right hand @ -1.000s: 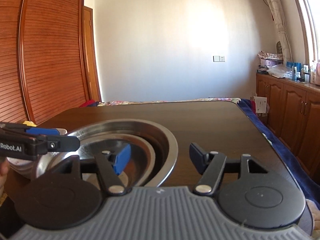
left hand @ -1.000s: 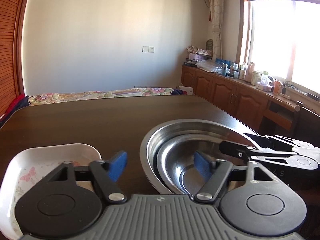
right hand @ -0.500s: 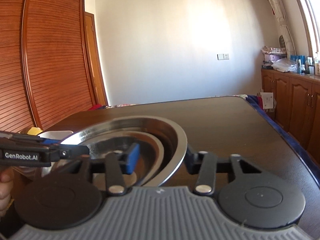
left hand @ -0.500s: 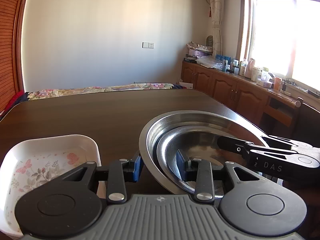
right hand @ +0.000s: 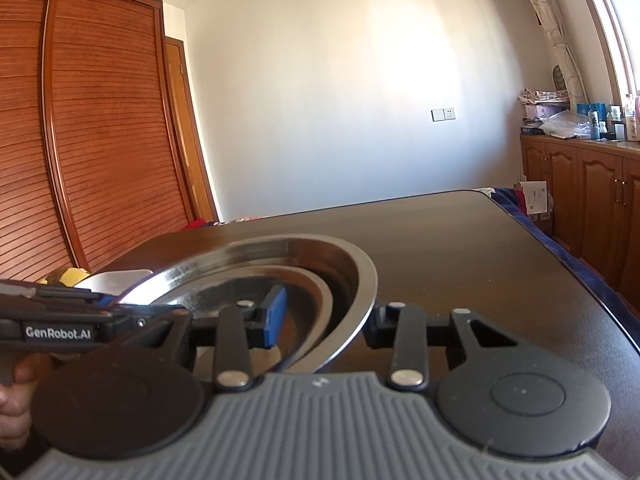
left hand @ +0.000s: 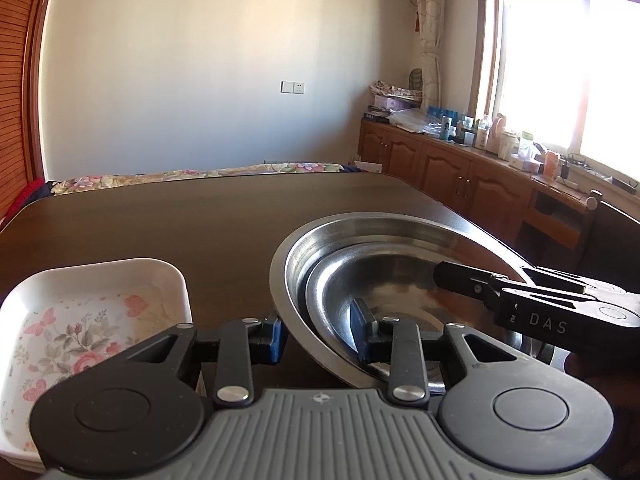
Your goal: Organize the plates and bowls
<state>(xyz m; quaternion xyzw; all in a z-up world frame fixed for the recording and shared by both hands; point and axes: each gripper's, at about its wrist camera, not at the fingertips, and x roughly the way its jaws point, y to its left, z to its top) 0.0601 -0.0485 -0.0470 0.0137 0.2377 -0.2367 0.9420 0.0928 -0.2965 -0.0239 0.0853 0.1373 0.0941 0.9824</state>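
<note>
Table: dark brown wooden table (left hand: 168,224) carried all the dishes; its far end lay bare.
Outer bowl: large round stainless-steel bowl (left hand: 400,226) appeared tilted and raised at its near edges, with a gripper on each side of its rim.
Inner bowl: smaller stainless-steel bowl (left hand: 384,280) was nested inside the large one.
Dish: white rectangular dish with a pink flower-and-butterfly print (left hand: 84,312) stood on the table just left of the steel bowls, apart from them; something yellow showed behind it in the right wrist view, too little to identify.
Left gripper: black two-finger left gripper with blue pads (left hand: 320,334) straddled the left rim of both nested bowls, one pad outside the large bowl, one inside the small bowl; jaws were closing, narrow, pads pressed against the metal.
Right gripper: matching right gripper (right hand: 326,322) straddled the right rim likewise, blue pad inside, dark pad outside; jaws were closing on the rim and gripping it.
Hand: a person's fingers (right hand: 14,404) were wrapped around the left gripper's handle.
</note>
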